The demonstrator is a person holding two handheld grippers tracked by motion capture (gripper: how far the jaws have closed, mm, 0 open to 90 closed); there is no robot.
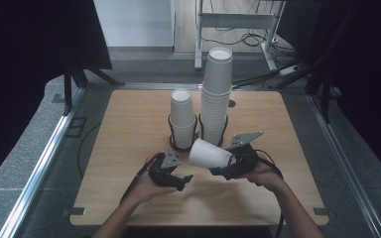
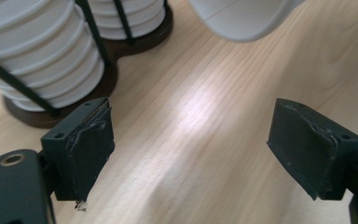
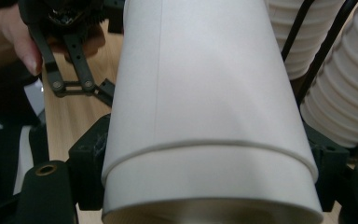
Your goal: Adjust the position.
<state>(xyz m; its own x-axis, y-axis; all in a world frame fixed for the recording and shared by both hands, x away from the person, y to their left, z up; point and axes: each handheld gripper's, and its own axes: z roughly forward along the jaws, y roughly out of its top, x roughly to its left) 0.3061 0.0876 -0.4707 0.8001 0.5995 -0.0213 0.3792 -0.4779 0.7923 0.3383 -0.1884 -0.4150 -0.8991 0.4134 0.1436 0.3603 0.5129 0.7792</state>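
**Right gripper holds a paper cup**

The right gripper (image 1: 224, 167) has its jaws squeezed on a white cup (image 1: 209, 153), lying sideways just in front of the cup holder (image 1: 183, 145). The left gripper (image 1: 182, 181), near the holder, has jaws wide apart over the counter (image 1: 129, 129).

I see a table (image 1: 129, 124) of pale wood with fine straight grain and a soft sheen. The cup (image 3: 205, 116) in my right gripper (image 1: 222, 166) is smooth matt white paper, as are both stacks (image 1: 216, 94). Their holder (image 2: 135, 39) has thin black wire over a dark brown base. The jaw pads (image 2: 91, 144) are matt black, scuffed rubber.
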